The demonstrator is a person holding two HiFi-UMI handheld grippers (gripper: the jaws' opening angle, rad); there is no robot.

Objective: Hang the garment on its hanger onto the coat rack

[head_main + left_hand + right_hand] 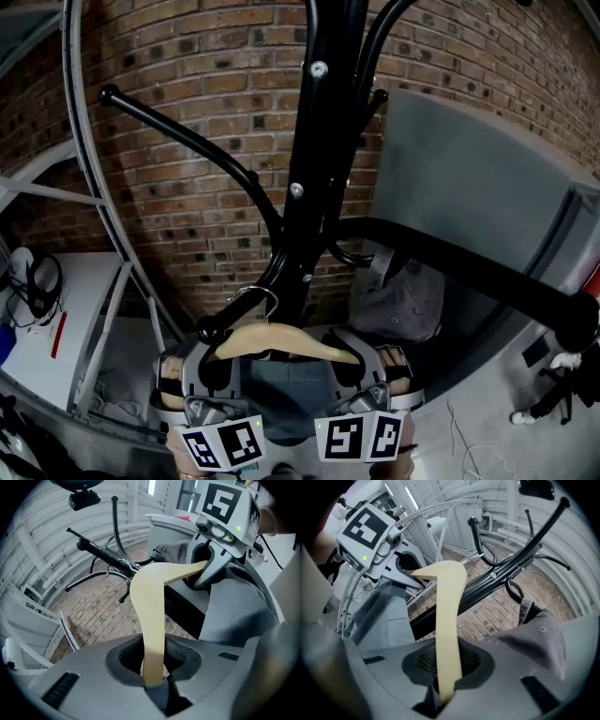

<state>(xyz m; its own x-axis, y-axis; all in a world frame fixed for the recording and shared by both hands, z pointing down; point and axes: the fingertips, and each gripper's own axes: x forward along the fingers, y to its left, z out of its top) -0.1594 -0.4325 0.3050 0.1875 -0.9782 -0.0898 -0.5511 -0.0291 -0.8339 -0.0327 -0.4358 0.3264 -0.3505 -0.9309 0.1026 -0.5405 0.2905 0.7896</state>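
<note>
A pale wooden hanger (281, 339) with a metal hook (260, 298) sits level in front of the black coat rack pole (314, 159). The hook is close to the end knob of a low rack arm (208, 328); whether it rests on it I cannot tell. A grey-blue garment (292, 384) hangs from the hanger. My left gripper (217, 364) is shut on the hanger's left end and my right gripper (349, 364) on its right end. In the left gripper view the hanger (150, 620) runs from the jaws towards the right gripper (220, 541). The right gripper view shows the hanger (447, 620) pinched the same way.
Another grey garment (403, 300) hangs on a rack arm at the right, seen also as grey cloth (543, 639). Behind the rack are a curved brick wall (206, 84) and a long black upper arm (178, 136) reaching left. A white table (66, 319) stands left.
</note>
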